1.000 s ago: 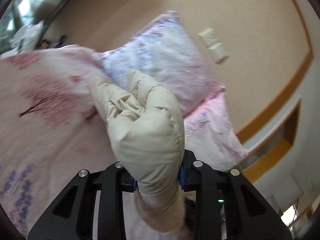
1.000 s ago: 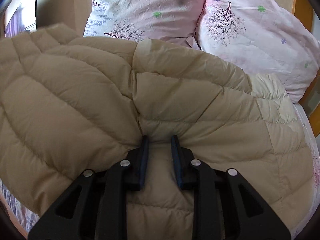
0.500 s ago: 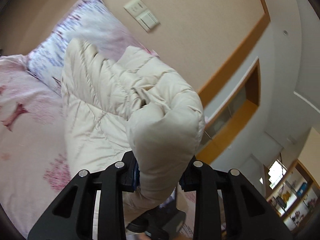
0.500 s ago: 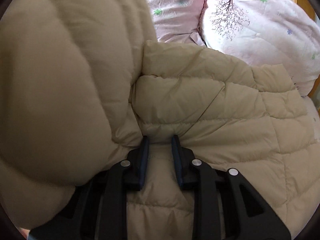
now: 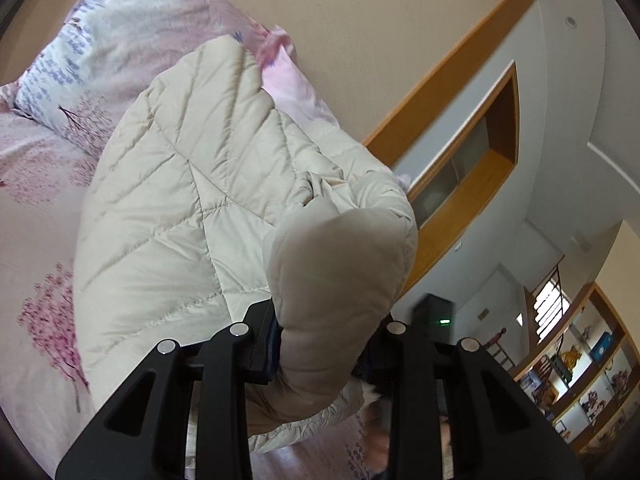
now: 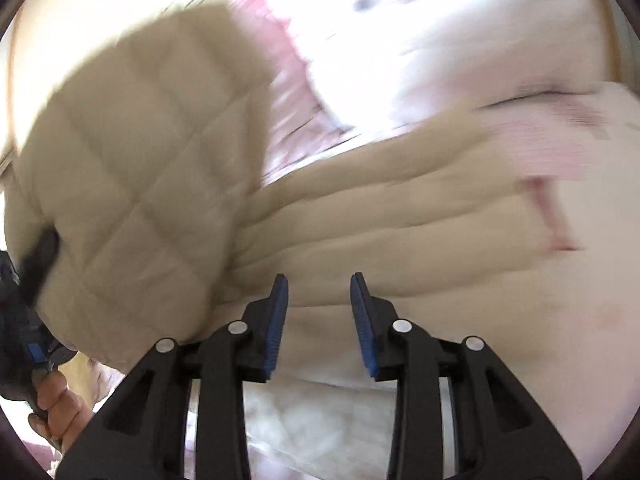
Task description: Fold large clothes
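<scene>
A cream quilted puffer jacket (image 5: pixel 180 200) lies on the bed, one side lifted and folded over. My left gripper (image 5: pixel 328 344) is shut on a thick bulge of that raised side, which hides the pads. In the right wrist view, which is motion-blurred, the raised flap (image 6: pixel 140 160) hangs at left over the flat part (image 6: pixel 400 240). My right gripper (image 6: pixel 318 312) is opening; its blue pads (image 6: pixel 278 320) stand apart with nothing pinched, just above the jacket. The left gripper's body (image 6: pixel 36 280) and the hand (image 6: pixel 60 408) holding it show at the far left.
Two pink floral pillows (image 5: pixel 120 40) lean on the beige wall behind the jacket. The pink tree-print sheet (image 5: pixel 36 240) spreads to the left. A wooden-trimmed niche (image 5: pixel 472 168) and shelves (image 5: pixel 580 380) lie beyond the bed's right side.
My left gripper carried its fold of jacket across, over the rest of the garment. My right gripper let go of the jacket it pinched and swung away fast.
</scene>
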A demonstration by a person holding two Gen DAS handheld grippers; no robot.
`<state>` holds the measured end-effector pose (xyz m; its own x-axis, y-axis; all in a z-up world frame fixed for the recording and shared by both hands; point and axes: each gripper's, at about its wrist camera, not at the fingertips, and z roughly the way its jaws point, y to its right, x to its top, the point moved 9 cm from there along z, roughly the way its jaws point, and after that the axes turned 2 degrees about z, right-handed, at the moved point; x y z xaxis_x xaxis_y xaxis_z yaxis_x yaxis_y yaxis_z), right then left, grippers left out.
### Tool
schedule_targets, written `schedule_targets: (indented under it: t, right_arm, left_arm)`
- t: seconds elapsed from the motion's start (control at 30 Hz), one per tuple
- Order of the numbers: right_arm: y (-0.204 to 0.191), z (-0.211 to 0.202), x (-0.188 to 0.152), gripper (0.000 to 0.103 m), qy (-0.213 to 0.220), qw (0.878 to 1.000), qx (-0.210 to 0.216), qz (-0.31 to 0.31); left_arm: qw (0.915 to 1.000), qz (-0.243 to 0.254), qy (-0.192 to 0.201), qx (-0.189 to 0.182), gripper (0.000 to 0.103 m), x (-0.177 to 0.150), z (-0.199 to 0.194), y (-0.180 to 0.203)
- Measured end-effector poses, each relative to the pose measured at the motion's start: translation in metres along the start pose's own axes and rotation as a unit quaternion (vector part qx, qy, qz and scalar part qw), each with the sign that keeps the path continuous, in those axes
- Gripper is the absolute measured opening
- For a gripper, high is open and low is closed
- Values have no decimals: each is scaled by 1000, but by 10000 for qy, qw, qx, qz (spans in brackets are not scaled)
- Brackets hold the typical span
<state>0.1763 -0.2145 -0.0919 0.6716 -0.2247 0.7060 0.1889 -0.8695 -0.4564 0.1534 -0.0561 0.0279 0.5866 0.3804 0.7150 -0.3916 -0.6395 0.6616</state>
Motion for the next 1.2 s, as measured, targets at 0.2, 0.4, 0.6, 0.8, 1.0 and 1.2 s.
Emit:
schedule_targets:
  t: [0.2,0.4,0.6,0.8,1.0,1.2]
  right_arm:
    - [83,-18,2,35,-13,9945,-538,899]
    - [98,-19,5,42,84,9911,-724,1110]
    - [88,-7,0,5,-93,9947,-433,932]
    - [90,0,10,4,-99,9944,-359,989]
    - [105,6,13,4,-192,9924,-285,1183]
    - [130,-10,14,24,-97,9895,-783,1212]
  left_arm:
    - [9997,83,-217,28,29,-10,20,8]
    - [9985,305,-437,87,29,-25,35,22]
    - [9968,495,-625,-87,29,-33,52,37]
    - [9901,819,-1094,-316,29,-60,71,57]
    - [9801,1061,-1662,-230,29,-92,91,58]
    - [9706,1293,-2027,97,32,-113,104,49]
